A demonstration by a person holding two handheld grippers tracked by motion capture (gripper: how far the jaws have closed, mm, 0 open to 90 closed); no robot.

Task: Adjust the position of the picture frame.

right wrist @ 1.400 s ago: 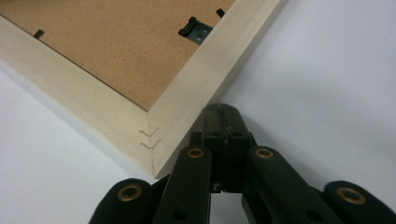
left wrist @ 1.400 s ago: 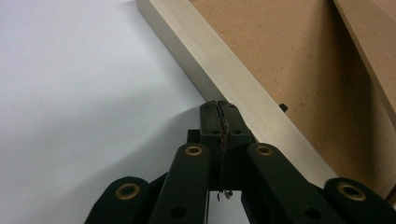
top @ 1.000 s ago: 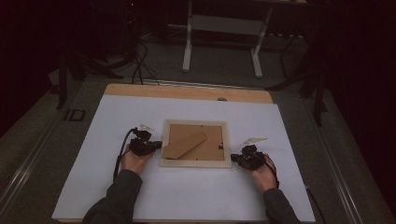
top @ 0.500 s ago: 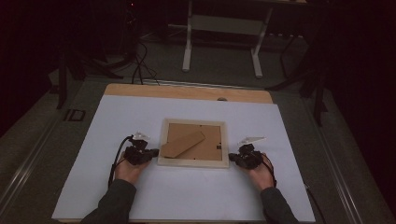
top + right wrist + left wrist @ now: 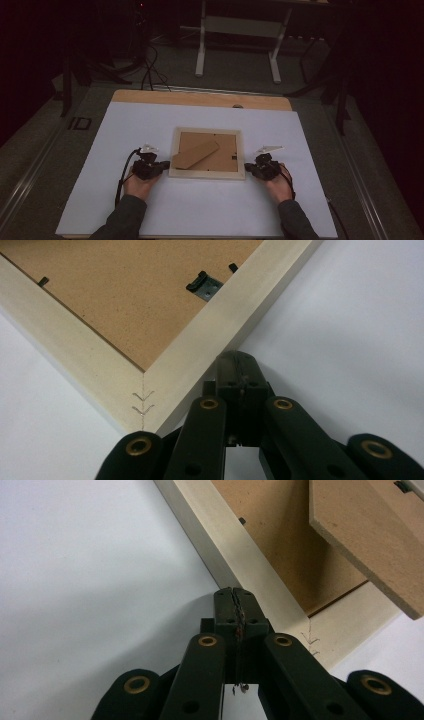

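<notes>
- High view: a picture frame (image 5: 207, 159) was seen lying face down near the middle of the white bench (image 5: 200, 210), its brown backing board up and the cardboard stand (image 5: 196, 154) lying across that board. The left gripper (image 5: 159, 168) was held at the frame's near left corner, the right gripper (image 5: 251, 171) at its near right corner, each in a hand.
- Left gripper view: the jaws were seen pressed together with nothing between them, their tip set against the outer edge of the pale frame (image 5: 250, 565) close to a stapled corner joint. The stand (image 5: 372, 535) was seen raised over the backing.
- Right gripper view: the jaws were closed on nothing, the tip placed against the frame's outer edge (image 5: 210, 335) just beside the stapled corner. A metal hanger (image 5: 204, 285) was seen on the backing board.
</notes>
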